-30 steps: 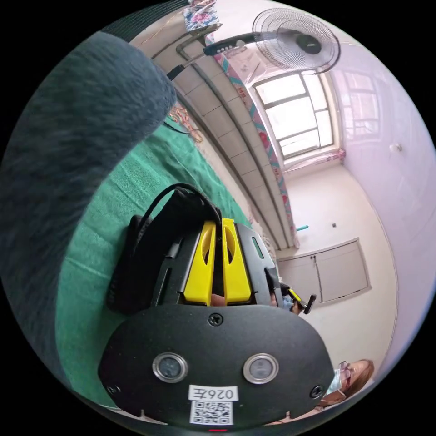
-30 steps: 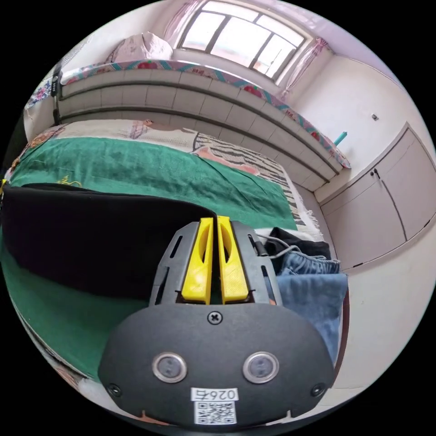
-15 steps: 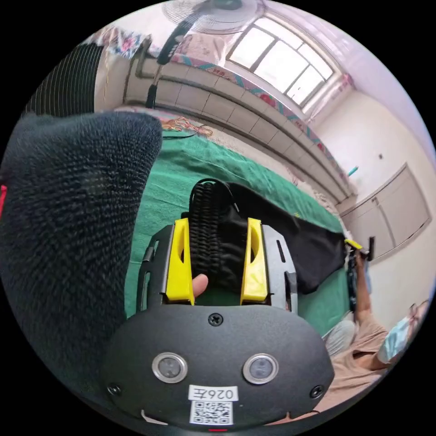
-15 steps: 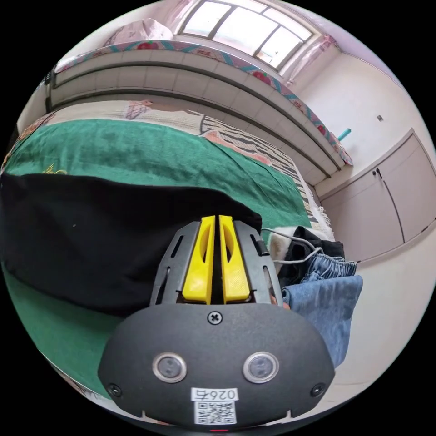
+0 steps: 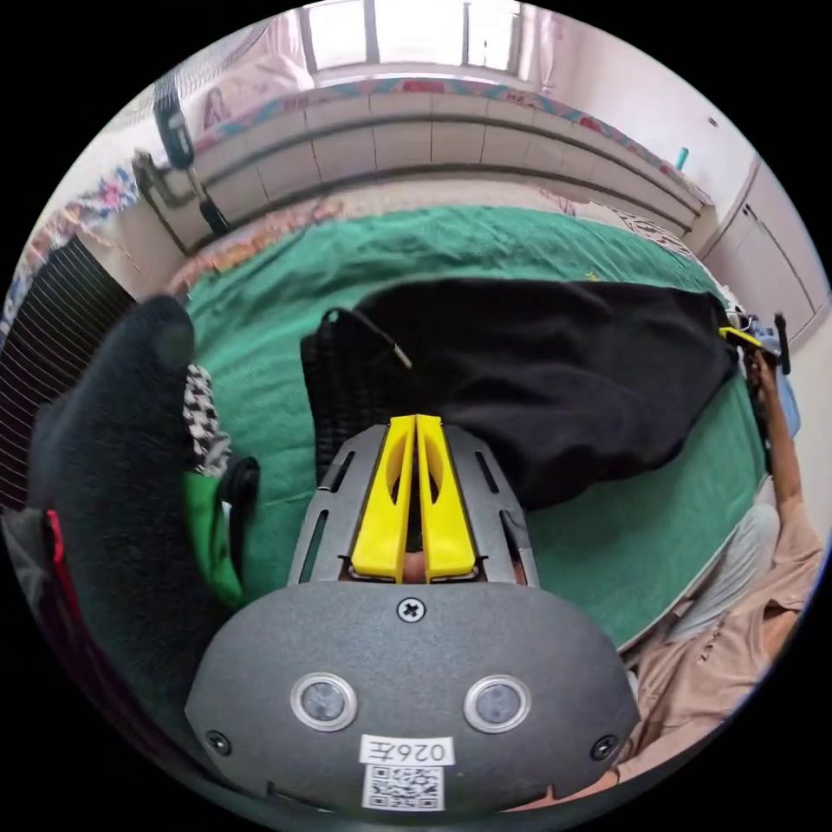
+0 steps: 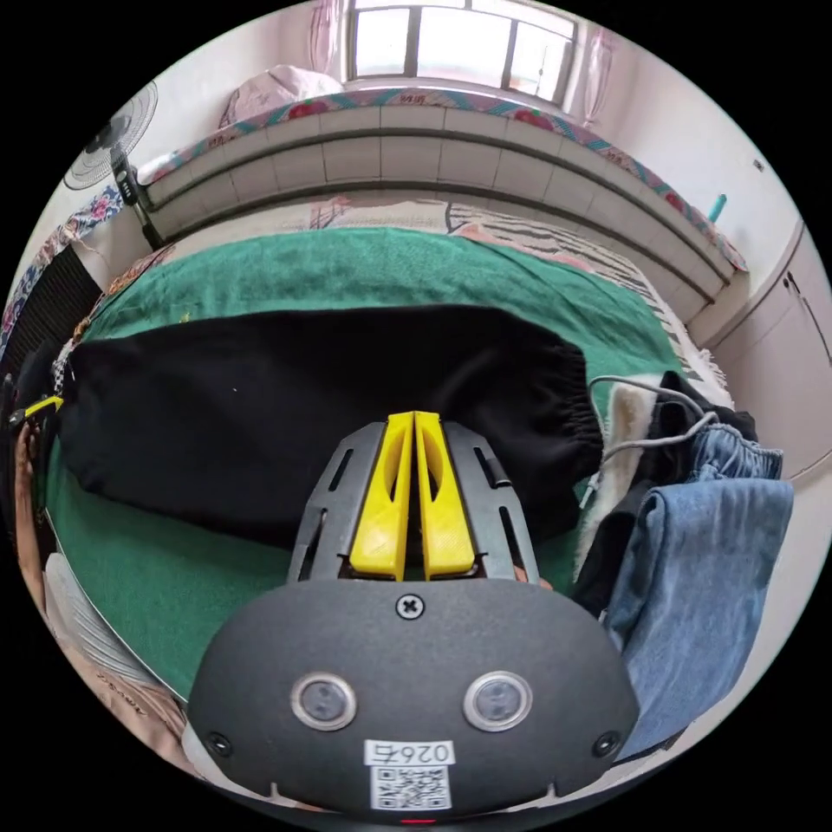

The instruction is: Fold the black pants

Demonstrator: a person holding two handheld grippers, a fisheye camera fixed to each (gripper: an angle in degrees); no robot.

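The black pants (image 5: pixel 555 381) lie spread flat across the green blanket (image 5: pixel 286 269). Their ribbed waistband and drawstring (image 5: pixel 334 381) sit just beyond my left gripper (image 5: pixel 416 422), whose yellow jaws are shut with no cloth showing between them. In the right gripper view the black pants (image 6: pixel 286 390) stretch leftward, and their gathered end (image 6: pixel 581 407) lies to the right of my right gripper (image 6: pixel 414 418). Its jaws are shut too, with the tips over the pants' near side. The right gripper (image 5: pixel 750 340) also appears at the pants' far end in the left gripper view.
A pile with blue jeans (image 6: pixel 702 563) and dark clothes (image 6: pixel 667 416) lies at the bed's right end. A black fuzzy garment (image 5: pixel 113 468), checkered cloth (image 5: pixel 204 416) and a green item (image 5: pixel 208 537) sit at the left end. A fan (image 6: pixel 113 139) stands behind. A person's sleeve (image 5: pixel 737 624) is nearby.
The left jaws held the waistband up, opened around it, and are now shut and drawn back. The pants now lie flat. The right gripper stayed shut and pulled back.
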